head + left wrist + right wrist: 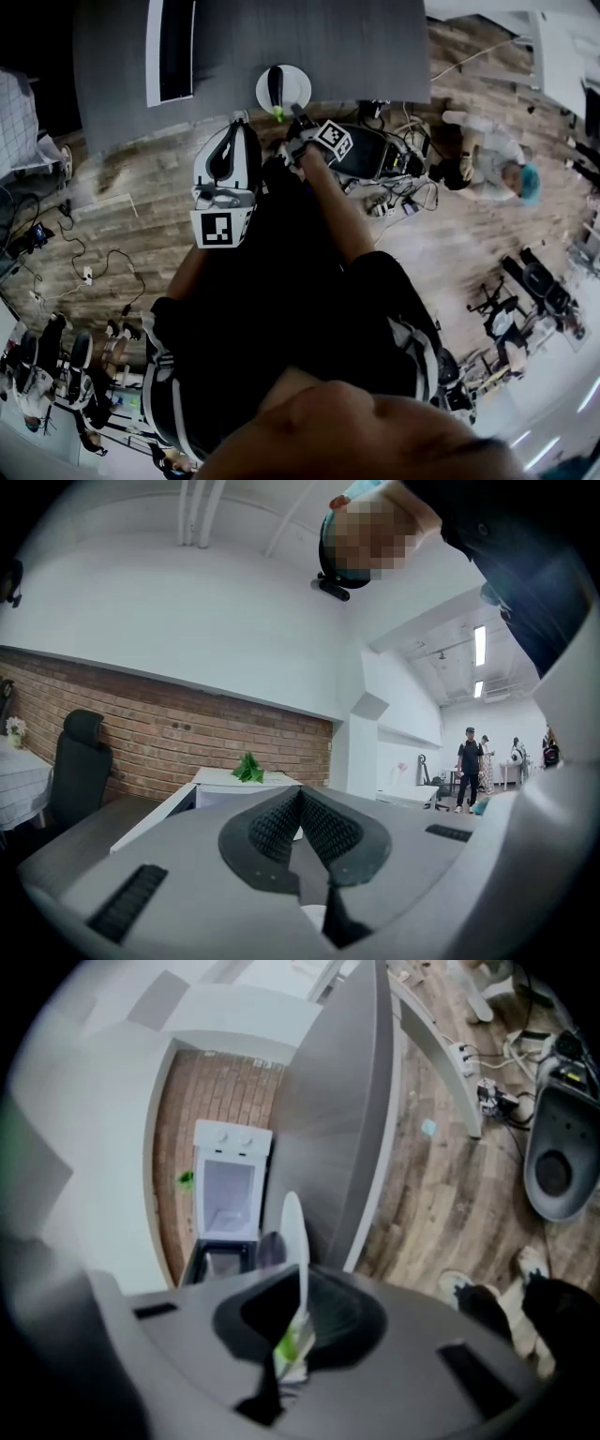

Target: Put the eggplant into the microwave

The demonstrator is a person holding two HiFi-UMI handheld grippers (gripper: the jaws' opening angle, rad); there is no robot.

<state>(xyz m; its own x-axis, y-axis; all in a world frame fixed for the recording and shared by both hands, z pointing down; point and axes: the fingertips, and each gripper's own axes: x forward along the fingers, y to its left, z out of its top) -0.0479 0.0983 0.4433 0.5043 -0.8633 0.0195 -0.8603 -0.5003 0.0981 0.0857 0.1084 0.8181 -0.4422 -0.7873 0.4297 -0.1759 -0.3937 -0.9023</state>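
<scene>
A dark eggplant (275,86) lies on a white plate (300,89) at the near edge of the grey table (328,37). My right gripper (286,120) is at the eggplant's green stem end. In the right gripper view that gripper (298,1321) is shut on the green stem (292,1344), with the purple body (270,1249) beyond it and the plate (293,1232) seen edge-on. The white microwave (169,47) stands at the table's far left, its door open (228,1194). My left gripper (236,127) hovers left of the plate, shut and holding nothing (300,803).
A person (487,155) crouches on the wooden floor to the right, beside black equipment (375,155). Cables (84,262) trail across the floor at left. The left gripper view shows a black chair (80,771), a brick wall and distant people (469,766).
</scene>
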